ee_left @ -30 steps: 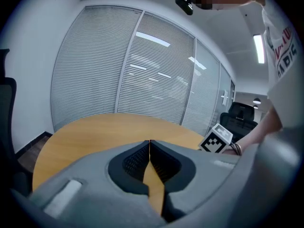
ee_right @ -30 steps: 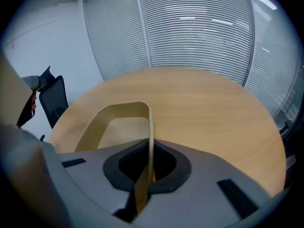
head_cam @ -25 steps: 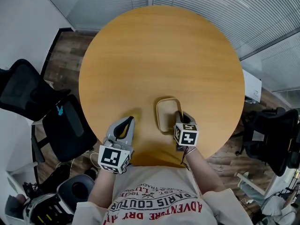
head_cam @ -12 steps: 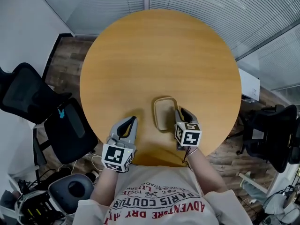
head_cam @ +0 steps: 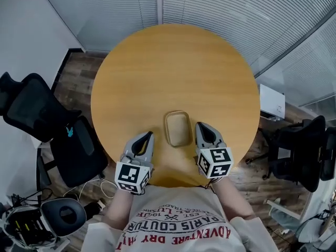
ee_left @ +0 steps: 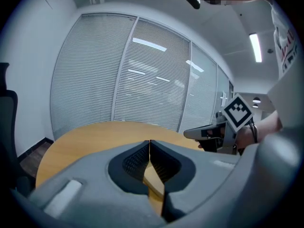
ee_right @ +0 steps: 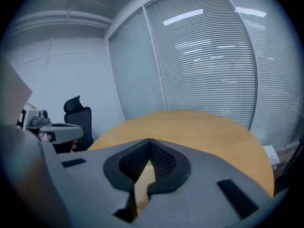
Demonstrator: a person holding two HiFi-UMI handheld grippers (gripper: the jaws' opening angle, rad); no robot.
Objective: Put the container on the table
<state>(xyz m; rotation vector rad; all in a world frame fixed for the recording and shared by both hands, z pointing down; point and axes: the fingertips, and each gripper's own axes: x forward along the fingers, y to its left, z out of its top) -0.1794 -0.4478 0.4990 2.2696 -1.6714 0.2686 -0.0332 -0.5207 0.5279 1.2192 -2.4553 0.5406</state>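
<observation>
So this looks like the tail end of the job to me. The tan container (head_cam: 177, 128) sits flat on the round wooden table (head_cam: 173, 62), near the edge closest to the person, right between the two tools. Neither one touches it.

The right gripper (head_cam: 199, 125) is just beside the container's right side, and its own view shows the jaws pressed together at the tips with nothing pinched between them. There's a tan sliver below the pads, but I can't tell if that's table or container. The left gripper (head_cam: 149, 135) is on the other side, a bit further from the container, jaws also closed and empty.

My read: the placing step is done, the container rests on the wood by itself, upright and level as far as the head view shows. What's left is basically the retreat.

For the next move I'd say not much is needed. Keep both tools clear of the container's rim while pulling them back toward the body. The right one is the one to watch, since it sits close enough to clip the rim on a sloppy sideways swing. With the container that near the table edge, a nudge toward the person could be annoying.
</observation>
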